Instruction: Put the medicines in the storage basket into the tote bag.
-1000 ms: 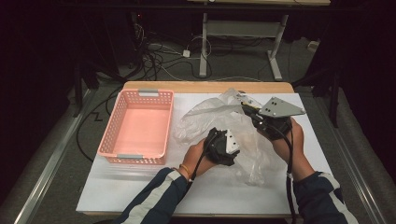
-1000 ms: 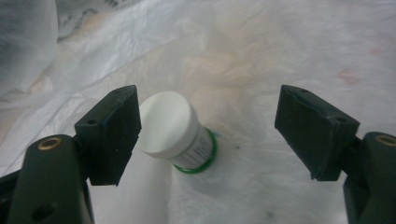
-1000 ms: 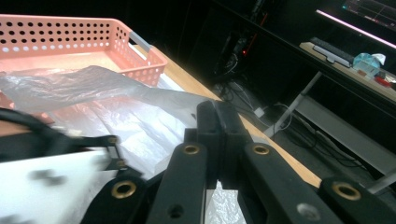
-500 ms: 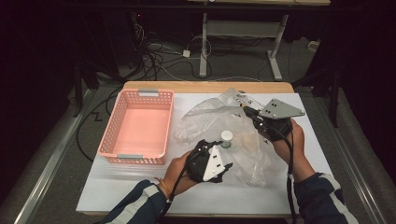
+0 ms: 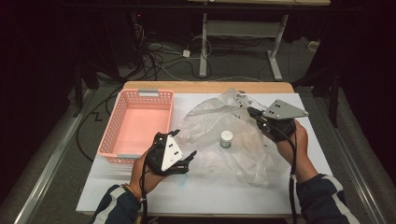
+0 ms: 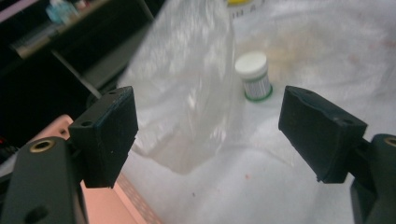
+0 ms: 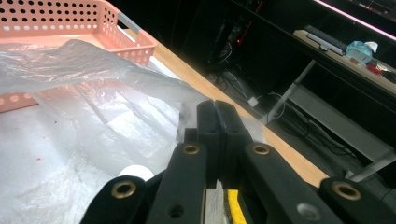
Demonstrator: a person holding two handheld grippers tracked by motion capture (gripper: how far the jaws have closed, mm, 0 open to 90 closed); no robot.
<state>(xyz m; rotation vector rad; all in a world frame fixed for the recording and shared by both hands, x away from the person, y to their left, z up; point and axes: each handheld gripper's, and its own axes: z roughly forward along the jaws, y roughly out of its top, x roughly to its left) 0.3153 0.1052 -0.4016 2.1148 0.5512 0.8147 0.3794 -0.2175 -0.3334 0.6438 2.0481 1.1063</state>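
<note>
Two grippers share the work on a clear plastic bag [image 5: 233, 135] spread over the middle and right of the table [image 5: 205, 196]. The right gripper [image 5: 252, 113] is clamped on the bag's far edge near the table's back right corner, jaws pressed tight with the film pinched between them, as the right gripper view shows [image 7: 215, 121].

The left gripper [image 5: 189, 161] has changed most. A second ago it was over the bag's middle, right where the small white-capped bottle [image 5: 226, 138] now stands; it has since drawn back toward the front edge of the table, beside the near right corner of the pink basket [image 5: 140, 100]. Its jaws closed a little and then opened again in that time, and they now stand wide apart with nothing between them. The bottle stands upright and free, apparently inside or under the film, ahead of the open jaws [image 6: 254, 77].

My reading is that the bottle has just been set down in the bag and let go. What seems left is closing or lifting the bag, with the left gripper free to take another edge.
</note>
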